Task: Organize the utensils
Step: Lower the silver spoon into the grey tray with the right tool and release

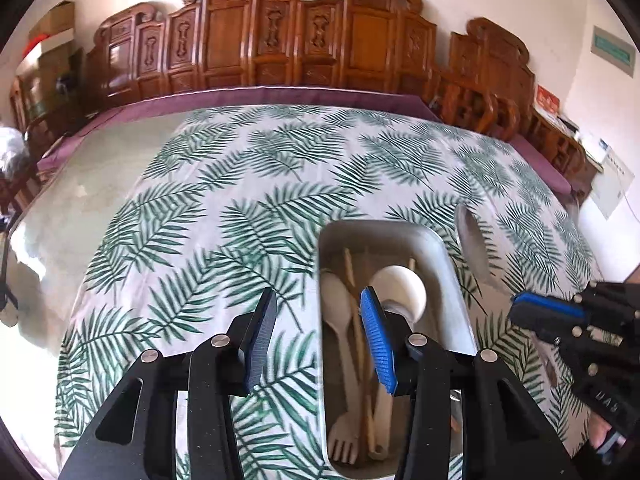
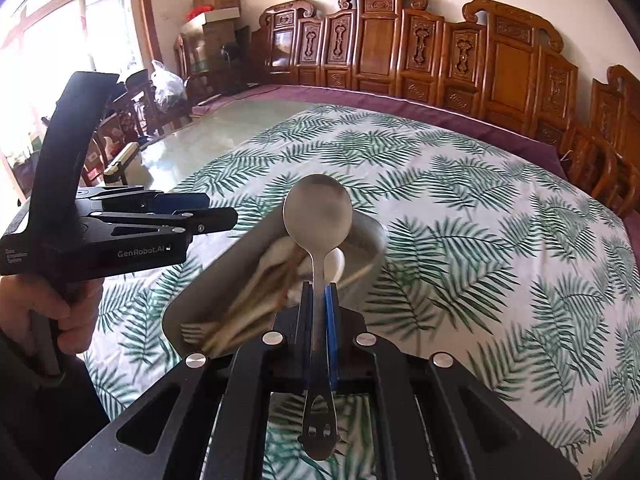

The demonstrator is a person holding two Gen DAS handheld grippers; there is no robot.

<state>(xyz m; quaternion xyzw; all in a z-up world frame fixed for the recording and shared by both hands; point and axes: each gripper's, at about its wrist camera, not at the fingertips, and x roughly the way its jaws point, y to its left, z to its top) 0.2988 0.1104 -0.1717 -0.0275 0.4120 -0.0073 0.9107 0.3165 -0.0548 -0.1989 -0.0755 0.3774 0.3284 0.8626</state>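
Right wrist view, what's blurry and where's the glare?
Right wrist view: tray and its utensils smear with motion blur, the held spoon stays sharp, the window at far left blows out. Left wrist view: glare whitens the bare table; fisheye bends its edges.

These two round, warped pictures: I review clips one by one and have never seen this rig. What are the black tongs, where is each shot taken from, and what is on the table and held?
There is no robot: a person holds a pair of hand-operated tongs in each hand, with a wide-angle camera on each looking along its fingers.

The left view shows the left tongs open and empty above a grey tray holding pale spoons, a fork and wooden chopsticks. The tray sits on a leaf-print cloth on the table.

The right view shows the right tongs shut on a metal spoon, bowl pointing away, above the same tray. The person's left hand is at the picture's left.
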